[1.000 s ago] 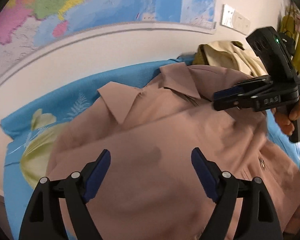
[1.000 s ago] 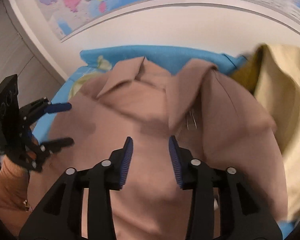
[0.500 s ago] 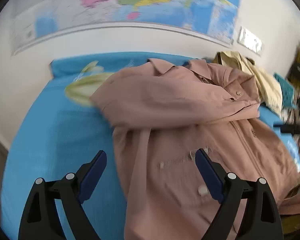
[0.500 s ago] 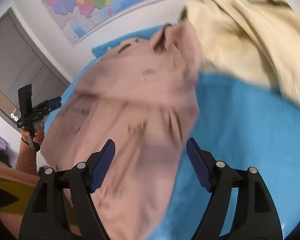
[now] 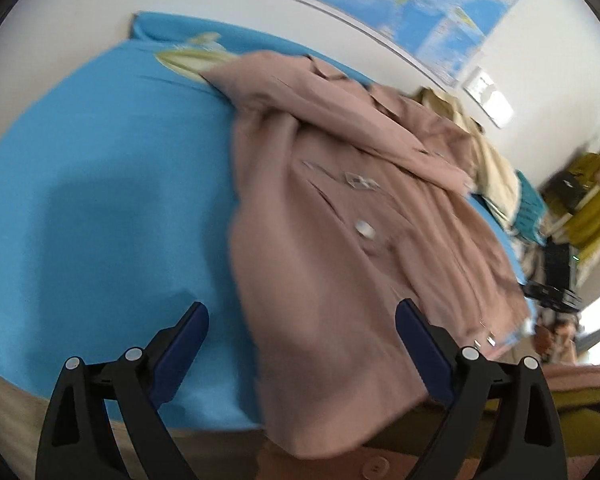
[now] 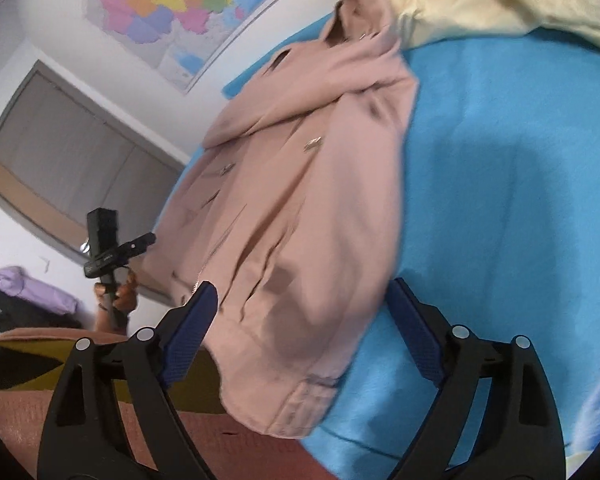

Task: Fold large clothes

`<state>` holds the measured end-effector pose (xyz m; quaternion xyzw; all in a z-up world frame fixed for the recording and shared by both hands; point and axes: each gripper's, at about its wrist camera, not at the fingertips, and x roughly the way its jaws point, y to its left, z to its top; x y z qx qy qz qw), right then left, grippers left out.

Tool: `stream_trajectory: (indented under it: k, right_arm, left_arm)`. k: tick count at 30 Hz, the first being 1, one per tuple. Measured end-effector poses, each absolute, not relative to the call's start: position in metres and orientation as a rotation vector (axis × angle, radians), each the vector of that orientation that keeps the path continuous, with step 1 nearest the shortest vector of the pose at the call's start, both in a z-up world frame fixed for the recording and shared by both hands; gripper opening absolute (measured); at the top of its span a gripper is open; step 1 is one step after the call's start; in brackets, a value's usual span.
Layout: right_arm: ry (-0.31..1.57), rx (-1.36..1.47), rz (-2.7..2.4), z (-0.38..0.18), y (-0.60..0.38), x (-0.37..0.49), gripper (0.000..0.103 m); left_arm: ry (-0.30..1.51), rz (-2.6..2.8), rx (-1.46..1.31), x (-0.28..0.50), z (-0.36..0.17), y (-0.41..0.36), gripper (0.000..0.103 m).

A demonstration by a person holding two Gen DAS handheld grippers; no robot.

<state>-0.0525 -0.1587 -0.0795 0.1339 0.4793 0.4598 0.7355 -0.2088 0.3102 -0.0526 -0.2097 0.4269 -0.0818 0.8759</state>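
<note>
From the left wrist we look down along our left tongs [image 5: 302, 354]; their jaws have just been opening and stand wide, gripping nothing. The pink jacket [image 5: 340, 240] lies spread on the blue sheet [image 5: 100, 180], its hem hanging over the near edge between the pads. Our right tongs [image 5: 556, 292] hover far right. From the right wrist, our right tongs [image 6: 300, 332] have also been opening; they tilt down over the jacket's hem [image 6: 292, 412], untouched. Our left hand [image 6: 116, 292] holds its tongs upright beyond the bed edge
</note>
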Motion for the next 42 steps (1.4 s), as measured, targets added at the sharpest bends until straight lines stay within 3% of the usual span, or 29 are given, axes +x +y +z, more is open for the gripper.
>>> stream_trajectory:
  k: [1,3,6,7,8,9,10,11,13,15,16,20,23,25,26,27,28,29,33,37,42]
  right_arm:
    - [1.046,0.284,1.019,-0.079,-0.156,-0.056,0.085]
    - [1.054,0.311,1.053,-0.080,-0.155,-0.058,0.072]
    - [1.065,0.322,1.058,-0.084,-0.148,-0.057,0.031]
    - [1.073,0.321,1.043,-0.086,-0.145,-0.055,0.017]
    - [1.080,0.338,1.037,-0.088,-0.144,-0.053,0.015]
    - [1.071,0.367,1.045,-0.087,-0.146,-0.053,0.014]
    - [1.055,0.392,1.056,-0.084,-0.147,-0.053,0.013]
    - [1.033,0.409,1.074,-0.080,-0.149,-0.054,0.014]
    - [1.024,0.401,1.061,-0.078,-0.150,-0.055,0.022]
    - [1.055,0.413,1.048,-0.085,-0.151,-0.054,0.026]
    - [1.062,0.408,1.036,-0.088,-0.154,-0.054,0.028]
    - [1.075,0.431,1.034,-0.098,-0.159,-0.057,0.035]
    - [1.054,0.408,1.055,-0.094,-0.154,-0.061,0.045]
    - [1.050,0.391,1.064,-0.093,-0.147,-0.064,0.041]
    - [1.049,0.372,1.065,-0.093,-0.142,-0.065,0.024]
    - [1.053,0.357,1.062,-0.094,-0.138,-0.065,0.017]
    - [1.059,0.356,1.059,-0.095,-0.135,-0.065,0.013]
    - [1.065,0.375,1.064,-0.097,-0.133,-0.064,0.010]
    - [1.003,0.476,1.135,-0.081,-0.137,-0.067,0.008]
    - [0.889,0.527,1.201,-0.045,-0.144,-0.078,0.007]
    - [0.806,0.527,1.269,-0.016,-0.151,-0.100,0.007]
  left_arm:
    - [0.896,-0.192,-0.435,-0.211,-0.054,0.305,0.091]
    - [0.904,-0.228,-0.441,-0.210,-0.058,0.296,0.095]
    - [0.901,-0.247,-0.437,-0.206,-0.058,0.284,0.096]
    - [0.900,-0.245,-0.436,-0.206,-0.058,0.282,0.086]
    - [0.904,-0.240,-0.432,-0.206,-0.057,0.280,0.064]
    - [0.908,-0.231,-0.433,-0.205,-0.057,0.280,0.052]
    - [0.910,-0.206,-0.444,-0.204,-0.056,0.283,0.033]
    - [0.912,-0.193,-0.458,-0.205,-0.056,0.287,0.023]
    - [0.905,-0.182,-0.491,-0.207,-0.056,0.293,0.024]
    - [0.925,-0.176,-0.499,-0.207,-0.059,0.298,0.034]
    - [0.941,-0.187,-0.516,-0.208,-0.062,0.300,0.051]
    - [0.935,-0.268,-0.524,-0.211,-0.059,0.297,0.085]
    - [0.936,-0.292,-0.461,-0.210,-0.058,0.283,0.096]
    - [0.930,-0.304,-0.455,-0.209,-0.058,0.278,0.096]
    - [0.927,-0.302,-0.456,-0.208,-0.059,0.277,0.091]
    - [0.918,-0.299,-0.469,-0.208,-0.058,0.277,0.080]
    - [0.925,-0.291,-0.480,-0.206,-0.060,0.278,0.040]
    - [0.941,-0.276,-0.496,-0.204,-0.063,0.278,0.018]
    - [0.864,-0.195,-0.510,-0.212,-0.047,0.279,0.006]
    - [0.726,-0.224,-0.541,-0.236,-0.002,0.289,0.005]
    - [0.688,-0.239,-0.541,-0.254,0.017,0.293,0.005]
